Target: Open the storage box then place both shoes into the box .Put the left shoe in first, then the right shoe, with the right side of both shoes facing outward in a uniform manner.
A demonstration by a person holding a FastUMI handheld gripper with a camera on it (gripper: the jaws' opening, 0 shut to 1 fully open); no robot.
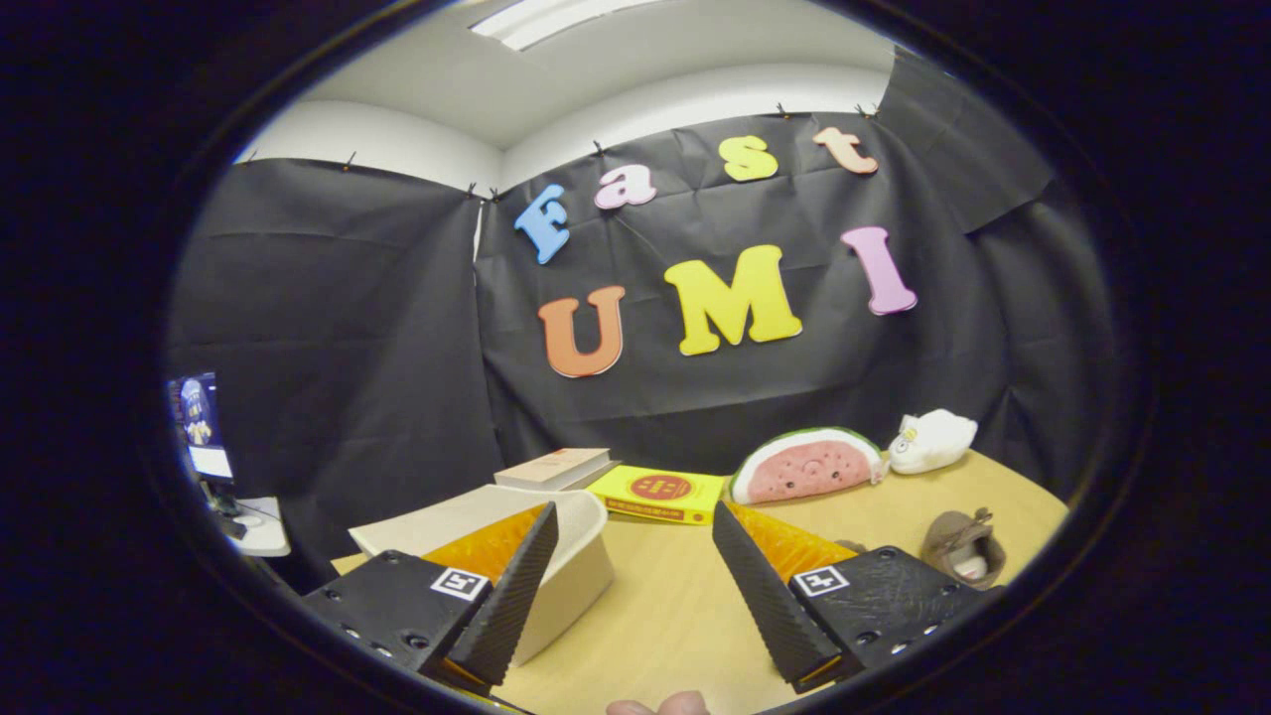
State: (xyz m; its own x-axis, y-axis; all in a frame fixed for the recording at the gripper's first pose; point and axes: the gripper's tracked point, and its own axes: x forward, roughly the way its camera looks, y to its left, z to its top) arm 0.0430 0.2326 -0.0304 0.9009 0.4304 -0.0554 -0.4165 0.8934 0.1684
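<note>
Box [556,556] at 11 o'clock behind left finger, inside hidden; shoe [961,549] at 2 o'clock, partly cut off; gripper [631,586] spread, holding nothing.

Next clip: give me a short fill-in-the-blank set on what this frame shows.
1. The tongs are ____, holding nothing.
2. The beige storage box lies beside the left finger; its lid is ____.
3. The yellow book lies beside the ____ plush.
4. A brown shoe lies on the ____.

Answers: open; closed; watermelon; table
</note>
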